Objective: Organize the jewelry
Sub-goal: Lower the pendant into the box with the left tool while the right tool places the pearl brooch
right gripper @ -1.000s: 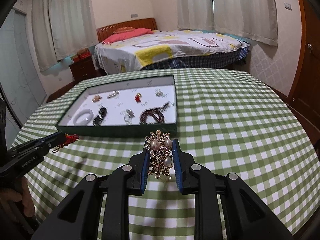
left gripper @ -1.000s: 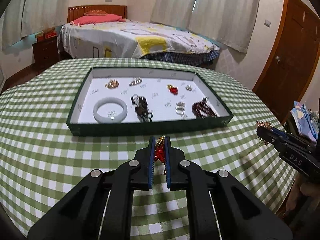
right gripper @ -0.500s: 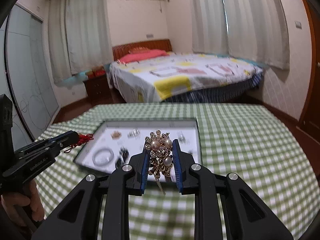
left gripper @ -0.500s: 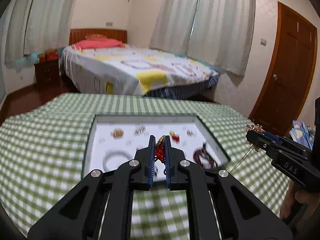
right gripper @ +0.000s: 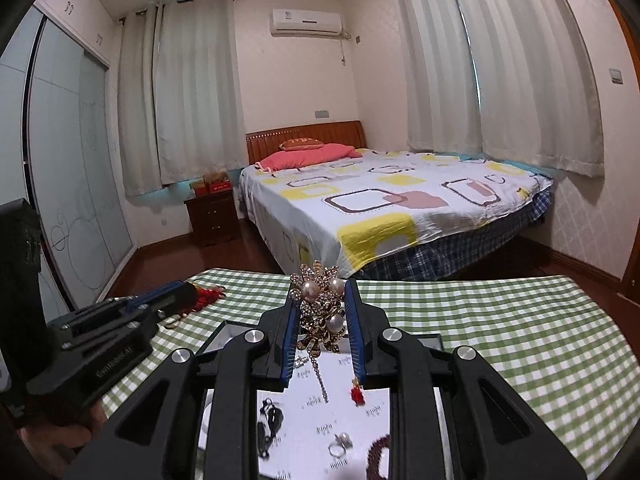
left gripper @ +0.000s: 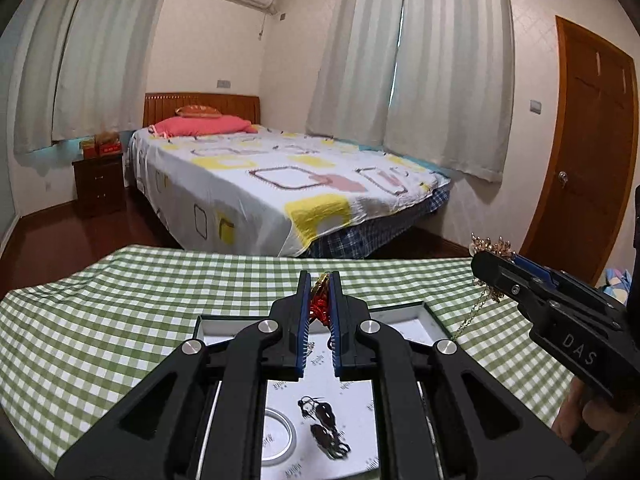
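My left gripper (left gripper: 320, 280) is shut on a red-and-gold charm (left gripper: 321, 300), held above the green jewelry tray (left gripper: 434, 320). My right gripper (right gripper: 320, 292) is shut on a gold pearl brooch (right gripper: 322, 312) with a chain hanging down, also above the tray (right gripper: 430, 340). The right gripper shows at the right of the left wrist view (left gripper: 492, 260), the left gripper at the left of the right wrist view (right gripper: 188, 296). In the tray lie a jade bangle (left gripper: 278, 438), a dark piece (left gripper: 324, 428), a silver ring (right gripper: 340, 444), a red charm (right gripper: 356, 394) and dark beads (right gripper: 378, 456).
The tray sits on a round table with a green checked cloth (left gripper: 120, 312). Beyond the table are a bed (left gripper: 280, 184), a nightstand (left gripper: 98, 184), curtains and a wooden door (left gripper: 584, 160).
Both grippers have risen and moved forward over the tray, still holding their pieces. The tray has dropped from the middle of each view to beneath the fingers.
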Demonstrator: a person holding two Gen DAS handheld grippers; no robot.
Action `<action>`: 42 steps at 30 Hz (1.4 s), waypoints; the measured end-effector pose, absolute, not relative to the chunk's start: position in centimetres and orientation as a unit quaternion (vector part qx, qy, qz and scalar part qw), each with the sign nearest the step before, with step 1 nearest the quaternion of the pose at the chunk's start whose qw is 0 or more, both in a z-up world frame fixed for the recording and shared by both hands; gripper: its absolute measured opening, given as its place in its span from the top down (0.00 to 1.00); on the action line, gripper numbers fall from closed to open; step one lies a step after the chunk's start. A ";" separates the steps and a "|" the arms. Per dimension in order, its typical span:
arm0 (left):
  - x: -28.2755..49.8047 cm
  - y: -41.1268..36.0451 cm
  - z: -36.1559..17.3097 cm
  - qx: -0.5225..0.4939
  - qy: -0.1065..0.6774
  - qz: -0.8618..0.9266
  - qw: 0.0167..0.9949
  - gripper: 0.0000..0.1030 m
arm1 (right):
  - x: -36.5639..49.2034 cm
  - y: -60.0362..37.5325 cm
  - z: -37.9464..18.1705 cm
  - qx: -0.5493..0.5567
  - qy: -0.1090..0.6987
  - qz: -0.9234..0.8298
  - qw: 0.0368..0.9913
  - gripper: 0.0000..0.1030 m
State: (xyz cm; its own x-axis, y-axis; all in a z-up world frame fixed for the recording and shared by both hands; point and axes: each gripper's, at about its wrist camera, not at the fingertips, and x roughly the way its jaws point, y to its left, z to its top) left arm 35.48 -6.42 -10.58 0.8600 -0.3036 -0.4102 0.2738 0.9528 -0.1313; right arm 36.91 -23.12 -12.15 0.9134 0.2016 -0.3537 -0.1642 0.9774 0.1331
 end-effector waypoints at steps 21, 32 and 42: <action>41.5 -6.1 -20.9 -0.014 0.358 -0.111 0.927 0.91 | 43.7 -21.1 -23.6 0.039 0.345 0.066 0.935 0.78; 42.3 -6.3 -22.7 -0.012 0.391 -0.104 0.914 0.91 | 44.7 -20.7 -24.9 0.027 0.386 0.059 0.920 0.78; 42.8 -6.2 -23.4 -0.023 0.413 -0.105 0.905 0.90 | 44.9 -20.8 -25.3 0.032 0.398 0.056 0.915 0.72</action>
